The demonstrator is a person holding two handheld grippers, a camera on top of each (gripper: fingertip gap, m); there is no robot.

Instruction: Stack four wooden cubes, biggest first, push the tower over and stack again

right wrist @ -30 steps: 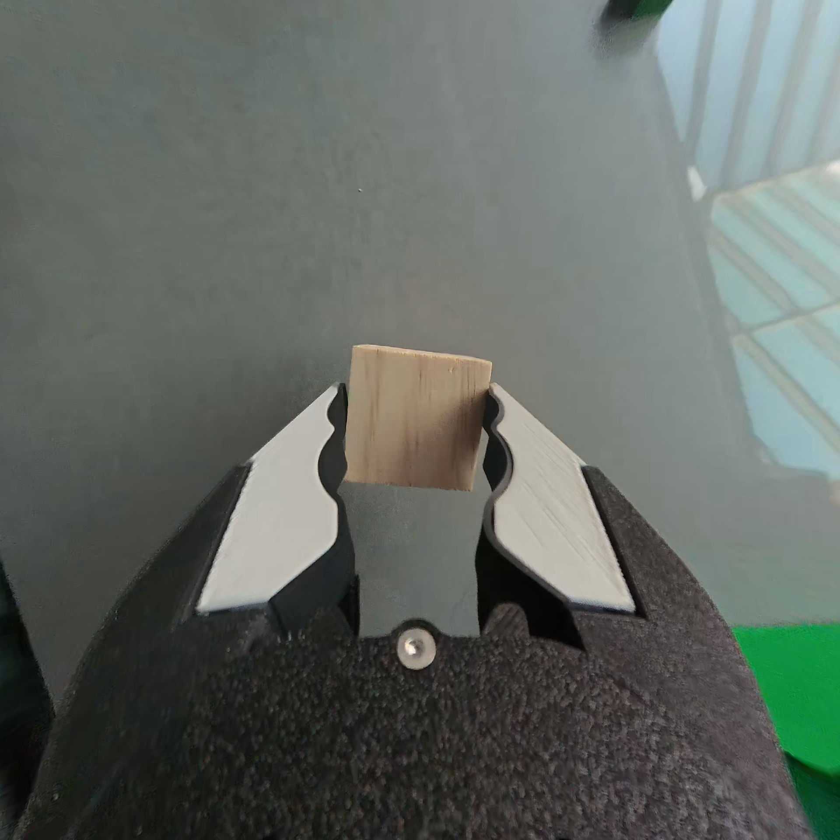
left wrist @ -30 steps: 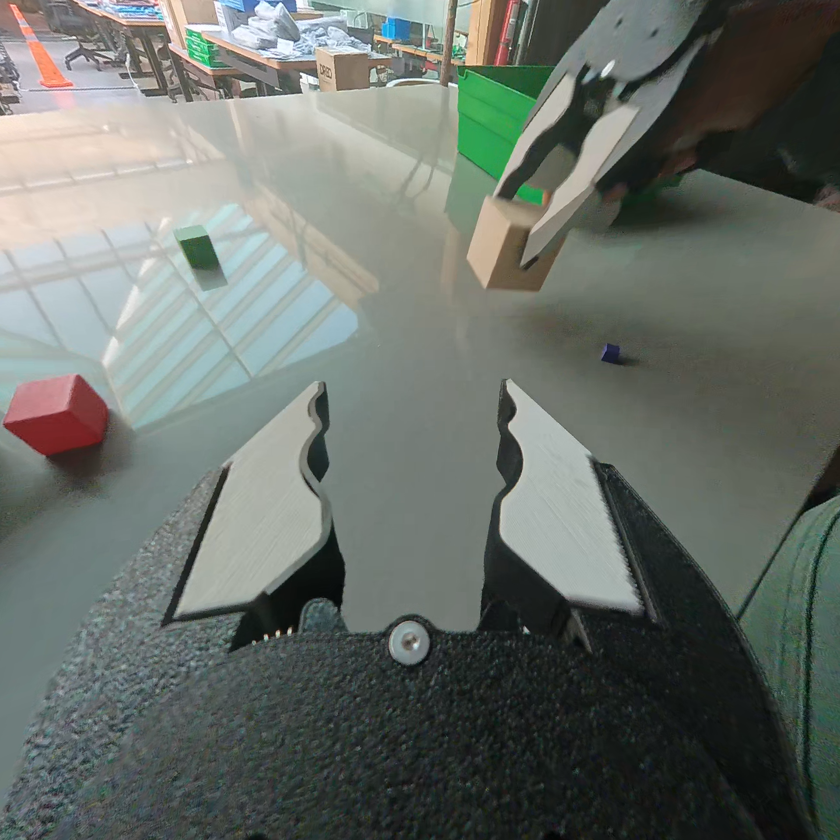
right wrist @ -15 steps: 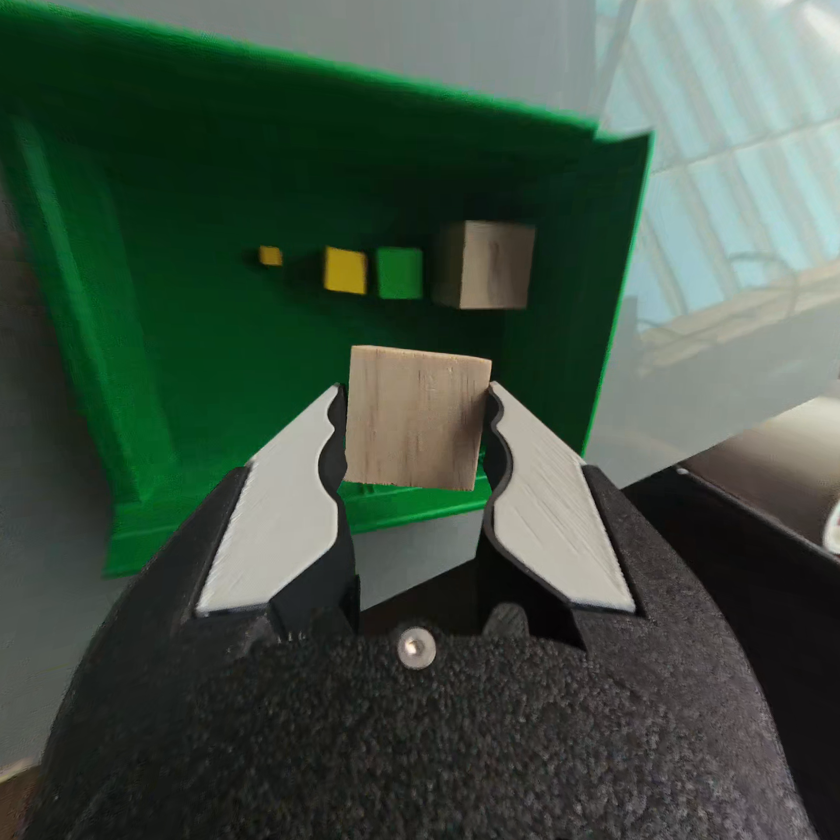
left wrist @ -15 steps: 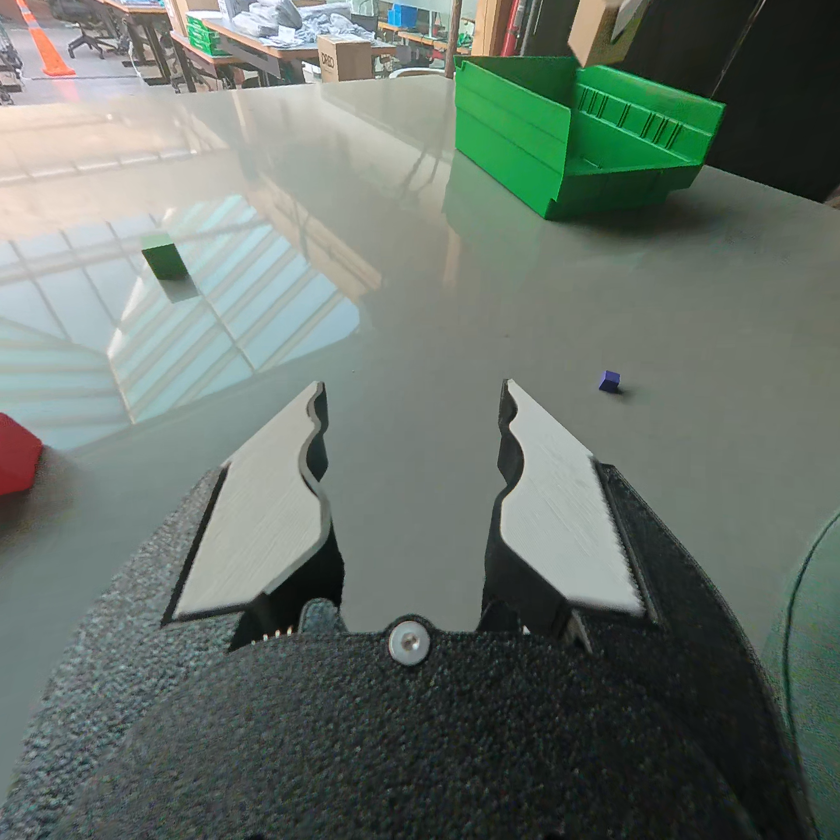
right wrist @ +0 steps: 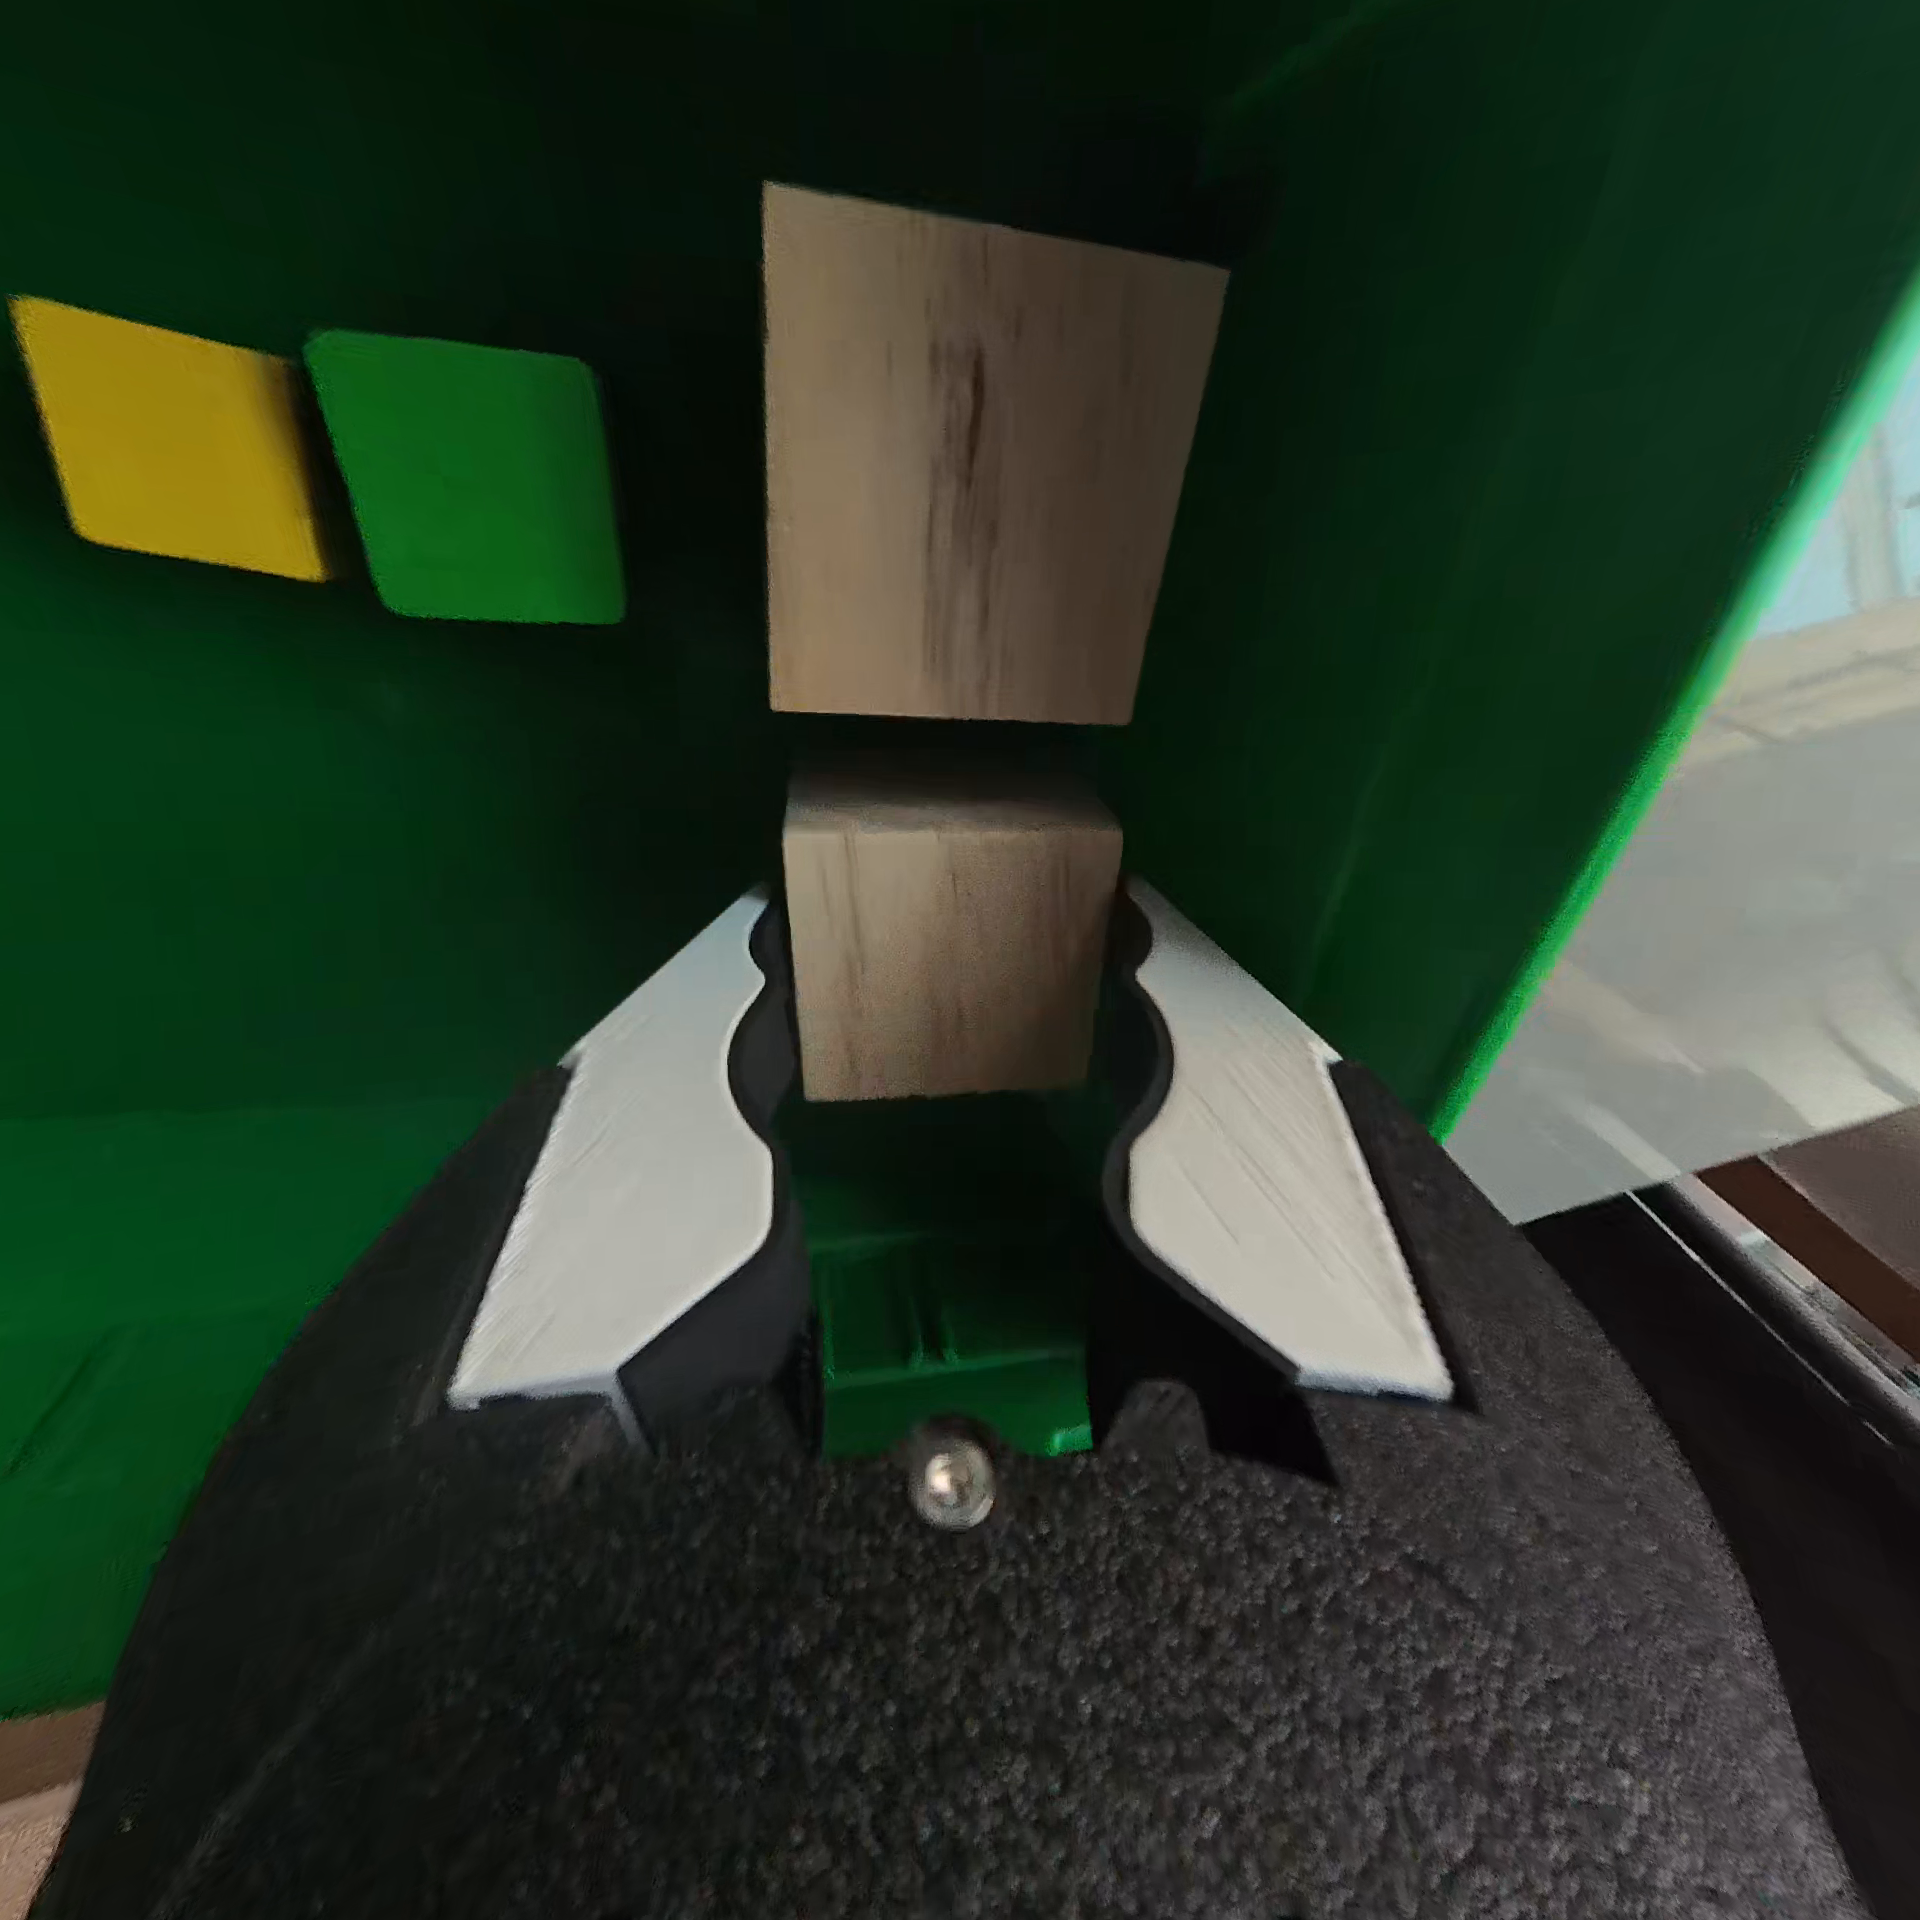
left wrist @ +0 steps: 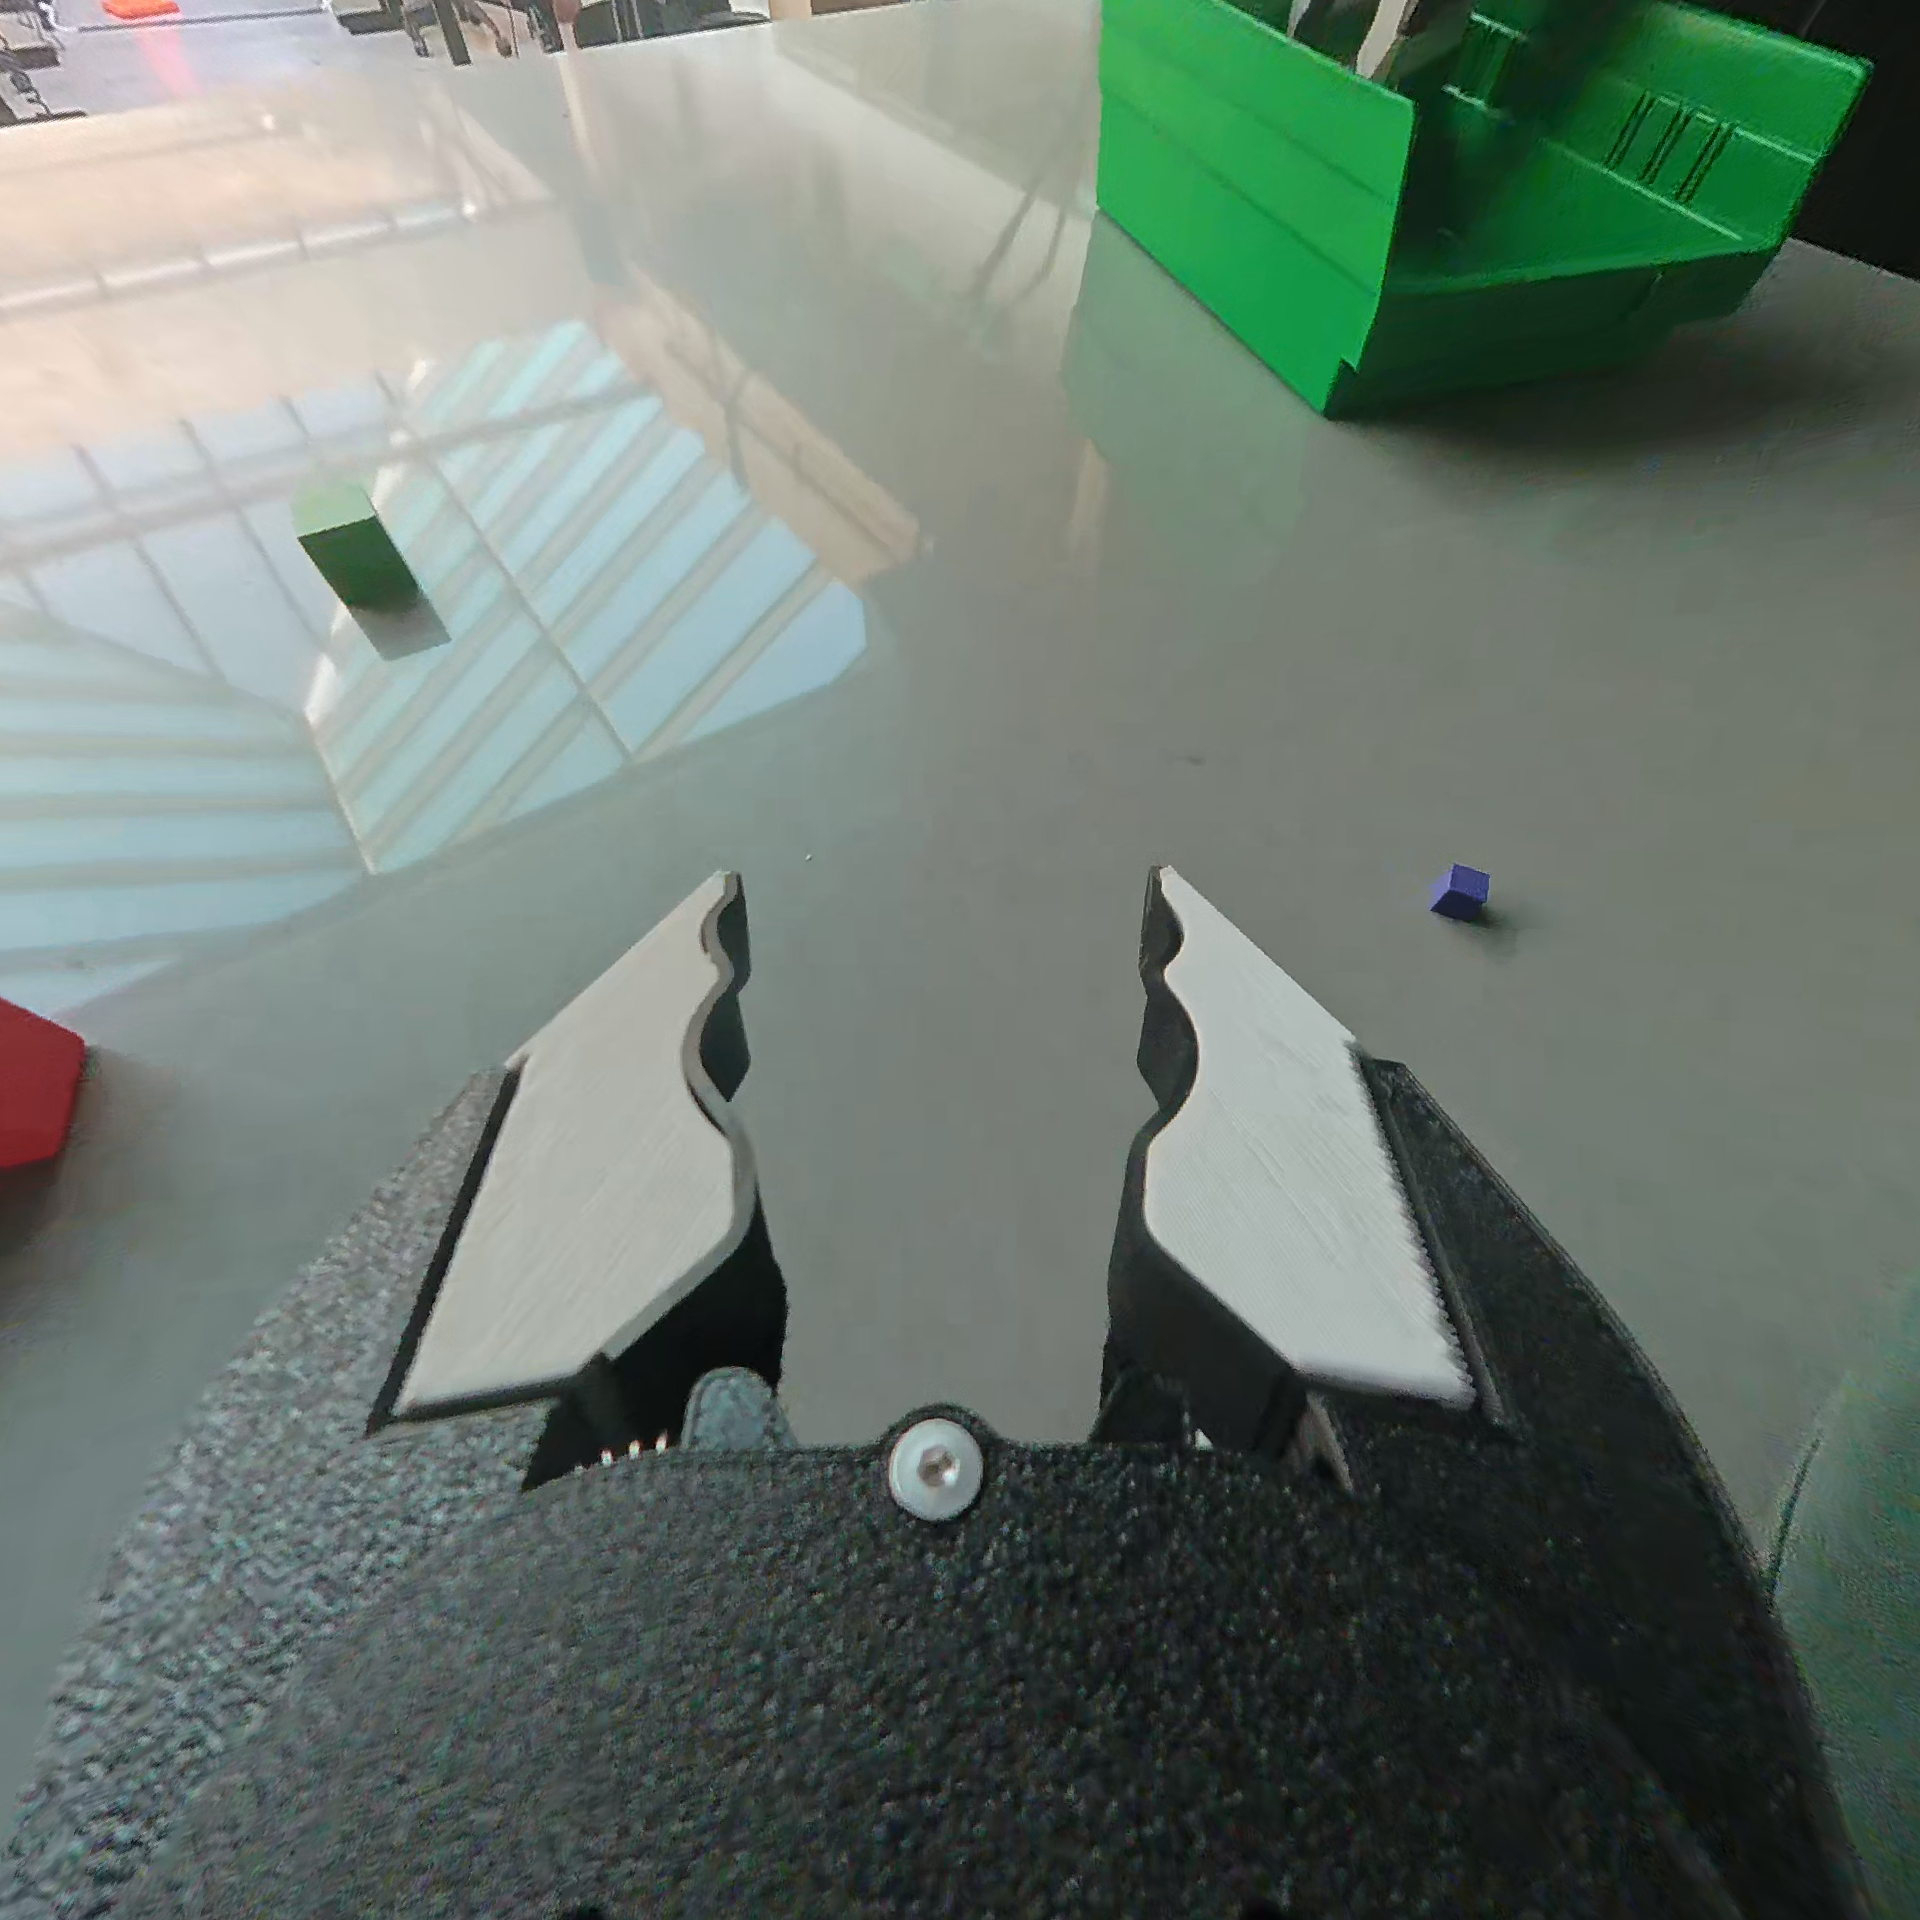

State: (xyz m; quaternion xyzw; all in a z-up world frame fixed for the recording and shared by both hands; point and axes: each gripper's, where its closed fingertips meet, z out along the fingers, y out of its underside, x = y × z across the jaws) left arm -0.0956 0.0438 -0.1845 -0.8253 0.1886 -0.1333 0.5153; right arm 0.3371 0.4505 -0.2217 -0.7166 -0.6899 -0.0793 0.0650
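Observation:
My right gripper [right wrist: 945, 894] is shut on a plain wooden block [right wrist: 945, 956] and holds it down inside the green bin [right wrist: 1455, 623], close to its right wall. Just beyond it a second wooden block [right wrist: 966, 468] lies on the bin floor, with a green block [right wrist: 468, 478] and a yellow block [right wrist: 166, 436] to its left. My left gripper [left wrist: 940, 894] is open and empty above the grey table [left wrist: 1039, 623]. The bin [left wrist: 1299, 239] stands at the far right of the left wrist view, with the right gripper's fingers [left wrist: 1371, 42] dipping into it.
On the table a green block [left wrist: 358, 556] lies at the far left, a red block [left wrist: 31, 1081] at the left edge, and a tiny blue cube [left wrist: 1460, 891] to the right of my left gripper. The table's edge [right wrist: 1558, 1184] shows right of the bin.
My right gripper carried the wooden block from over the table to above the bin and down into it, near the other wooden block. My left gripper stayed open and shifted slightly.

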